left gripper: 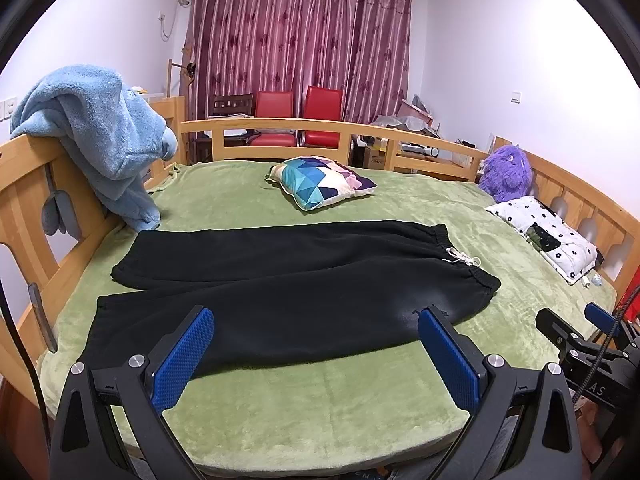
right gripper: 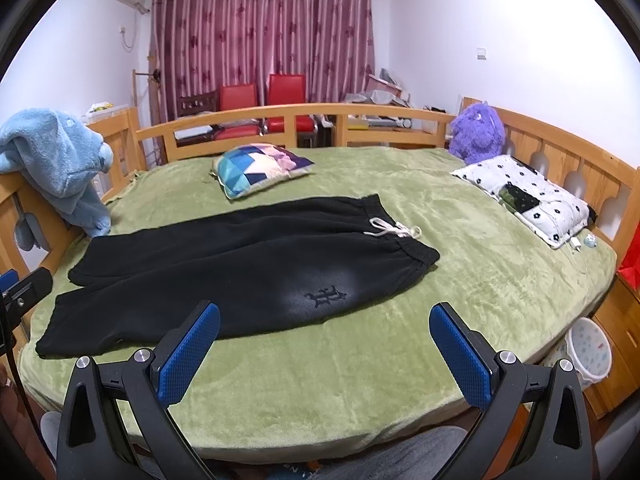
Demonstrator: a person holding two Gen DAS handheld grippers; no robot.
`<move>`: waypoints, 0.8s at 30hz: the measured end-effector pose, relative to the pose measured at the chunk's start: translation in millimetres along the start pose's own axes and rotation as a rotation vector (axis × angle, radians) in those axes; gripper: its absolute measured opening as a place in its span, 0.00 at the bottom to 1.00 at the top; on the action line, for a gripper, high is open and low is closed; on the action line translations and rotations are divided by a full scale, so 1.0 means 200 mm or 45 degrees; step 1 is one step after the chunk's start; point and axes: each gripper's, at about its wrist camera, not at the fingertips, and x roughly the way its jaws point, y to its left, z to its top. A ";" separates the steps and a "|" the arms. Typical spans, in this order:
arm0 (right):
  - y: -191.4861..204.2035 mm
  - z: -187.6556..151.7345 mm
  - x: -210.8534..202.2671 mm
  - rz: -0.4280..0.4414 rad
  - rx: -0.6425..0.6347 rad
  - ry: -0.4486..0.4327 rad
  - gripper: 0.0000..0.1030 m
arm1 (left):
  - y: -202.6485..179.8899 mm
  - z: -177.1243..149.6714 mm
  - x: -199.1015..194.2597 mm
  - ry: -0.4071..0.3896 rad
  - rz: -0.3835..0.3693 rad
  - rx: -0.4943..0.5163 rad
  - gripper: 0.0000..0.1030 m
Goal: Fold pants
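Black sweatpants (left gripper: 280,280) (right gripper: 240,256) lie flat and spread out on the green bed blanket (left gripper: 320,412) (right gripper: 360,380), legs to the left, waistband with a white drawstring (right gripper: 394,231) (left gripper: 460,258) to the right. An embroidered logo (right gripper: 325,295) marks the near thigh. My left gripper (left gripper: 316,322) is open, held above the near edge of the bed with its blue pads in front of the near pant leg. My right gripper (right gripper: 325,316) is open too, above the blanket just short of the logo. Neither touches the pants.
A patterned cushion (left gripper: 320,181) (right gripper: 260,168) lies behind the pants. A white flowered pillow (right gripper: 524,196), a purple plush toy (right gripper: 476,132), a blue fleece (left gripper: 100,136) on the wooden bed rail (left gripper: 24,184), and a pail (right gripper: 590,354) beside the bed surround the area.
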 end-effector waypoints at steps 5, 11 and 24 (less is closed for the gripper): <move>0.01 0.00 0.02 0.014 -0.004 0.003 1.00 | -0.01 -0.01 0.00 -0.001 -0.003 0.001 1.00; 0.01 -0.01 0.05 0.008 -0.007 0.016 1.00 | -0.03 -0.01 0.02 0.008 -0.006 -0.001 1.00; -0.01 -0.06 0.27 0.014 0.032 0.057 0.99 | 0.09 -0.08 0.26 0.084 0.035 -0.034 1.00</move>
